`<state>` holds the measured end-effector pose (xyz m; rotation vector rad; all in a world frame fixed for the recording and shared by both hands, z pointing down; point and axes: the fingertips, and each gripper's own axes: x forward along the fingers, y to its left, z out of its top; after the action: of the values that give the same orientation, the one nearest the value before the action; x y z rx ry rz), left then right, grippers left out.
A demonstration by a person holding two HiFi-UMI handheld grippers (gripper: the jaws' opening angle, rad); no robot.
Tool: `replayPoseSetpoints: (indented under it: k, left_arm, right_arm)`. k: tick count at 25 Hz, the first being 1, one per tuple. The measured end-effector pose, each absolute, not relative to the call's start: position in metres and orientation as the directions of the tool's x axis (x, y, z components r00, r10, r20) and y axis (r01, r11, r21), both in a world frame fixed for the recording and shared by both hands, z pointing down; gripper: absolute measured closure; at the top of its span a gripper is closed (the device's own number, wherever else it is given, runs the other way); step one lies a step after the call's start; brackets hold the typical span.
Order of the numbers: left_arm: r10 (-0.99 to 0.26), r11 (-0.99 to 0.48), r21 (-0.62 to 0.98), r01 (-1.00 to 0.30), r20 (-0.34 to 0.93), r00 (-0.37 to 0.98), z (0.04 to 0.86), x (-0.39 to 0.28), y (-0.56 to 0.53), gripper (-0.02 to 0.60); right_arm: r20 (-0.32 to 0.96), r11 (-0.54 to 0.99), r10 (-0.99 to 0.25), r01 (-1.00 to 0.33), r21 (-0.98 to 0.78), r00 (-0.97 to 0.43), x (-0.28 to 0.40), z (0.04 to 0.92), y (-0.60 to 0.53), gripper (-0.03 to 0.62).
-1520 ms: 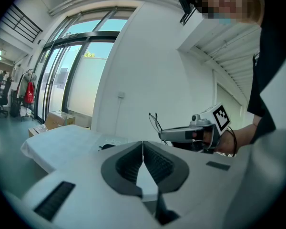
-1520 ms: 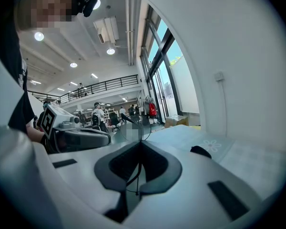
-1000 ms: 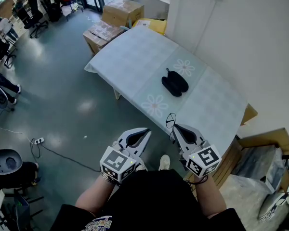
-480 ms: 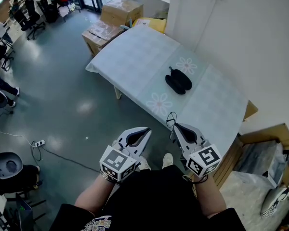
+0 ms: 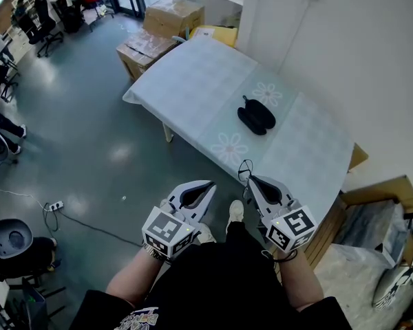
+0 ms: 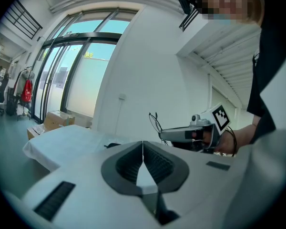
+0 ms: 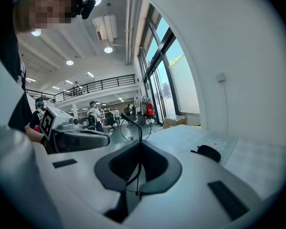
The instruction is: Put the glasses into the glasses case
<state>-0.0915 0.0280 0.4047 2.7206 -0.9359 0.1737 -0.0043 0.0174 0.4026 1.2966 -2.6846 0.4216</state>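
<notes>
Status: we find left tool [image 5: 209, 185] closed, empty | right tool [image 5: 250, 180] clamped on glasses [image 5: 244, 170] | both well apart from glasses case [image 5: 256, 119] on tabletop [image 5: 193, 81].

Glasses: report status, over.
Left gripper jaws shut, empty. Right gripper shut on glasses. Glasses case on table, not yet reached. Nothing blocking it.

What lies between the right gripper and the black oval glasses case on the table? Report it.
Head view: only bare flower-printed tablecloth separates right gripper from black glasses case.
</notes>
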Motion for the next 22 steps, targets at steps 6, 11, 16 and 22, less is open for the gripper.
replayPoseSetpoints:
  k: [6, 11, 16, 22]
  left_arm:
    - [-0.595, -0.754, 0.203, -0.625, 0.195, 0.78, 0.406, -0.084, 0.017, 0.552]
    - [-0.603, -0.747, 0.199, -0.634, 0.2, 0.773, 0.404, -0.075, 0.006, 0.552]
    - [-0.604, -0.742, 0.199, -0.641, 0.216, 0.767, 0.406, -0.06, -0.007, 0.552]
    - [-0.604, -0.74, 0.197, -0.643, 0.228, 0.764, 0.41, -0.038, -0.025, 0.552]
  right_arm:
    - [0.243, 0.599, -0.738, -0.777, -0.193, -0.63, 0.004, 0.406, 0.006, 0.568]
    - [0.241, 0.601, -0.734, -0.773, -0.203, -0.635, 0.015, 0.405, -0.01, 0.568]
    - [0.242, 0.607, -0.724, -0.764, -0.221, -0.646, 0.028, 0.408, -0.025, 0.568]
    - [0.243, 0.608, -0.717, -0.756, -0.242, -0.654, 0.048, 0.413, -0.046, 0.568]
